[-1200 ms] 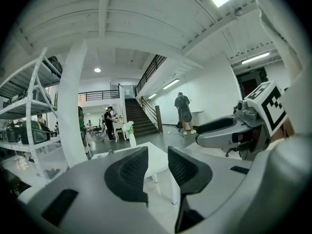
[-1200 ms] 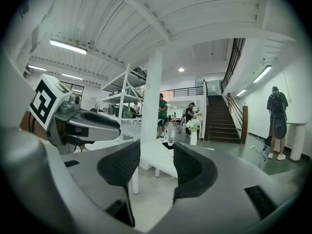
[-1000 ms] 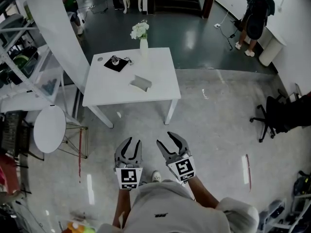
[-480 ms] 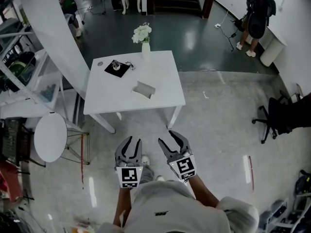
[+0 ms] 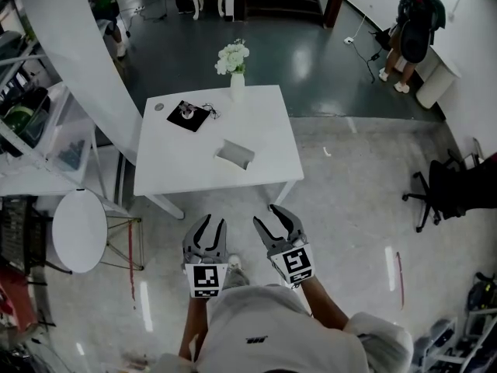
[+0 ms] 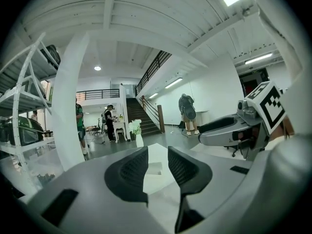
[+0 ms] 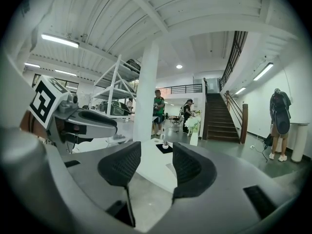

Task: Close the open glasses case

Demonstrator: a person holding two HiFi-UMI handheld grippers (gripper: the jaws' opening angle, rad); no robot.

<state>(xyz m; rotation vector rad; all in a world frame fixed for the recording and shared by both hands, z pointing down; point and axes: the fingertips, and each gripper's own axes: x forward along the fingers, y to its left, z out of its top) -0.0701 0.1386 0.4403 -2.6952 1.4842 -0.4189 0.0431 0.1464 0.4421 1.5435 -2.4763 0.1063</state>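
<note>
**A:** Which step is this?

**B:** The approach, I'd judge. The counter (image 5: 264,130) is well ahead. The left hand-held gripper (image 5: 211,225) and right hand-held gripper (image 5: 268,220) hang over the floor (image 5: 342,208), jaws parted, holding nothing.

**A:** And the case?

**B:** The case (image 5: 234,154) lies open mid-counter, untouched. Next: get within reach, then press the lid down.

The hall is evenly lit by ceiling strip lights (image 7: 59,40), which are blown out to white in both gripper views. Glare is thrown back from the dark polished floor (image 5: 311,53), and the white table (image 5: 256,123) is nearly washed out. Straight lines are bent by fisheye distortion, and the gripper views are ringed by black vignetting.
</note>
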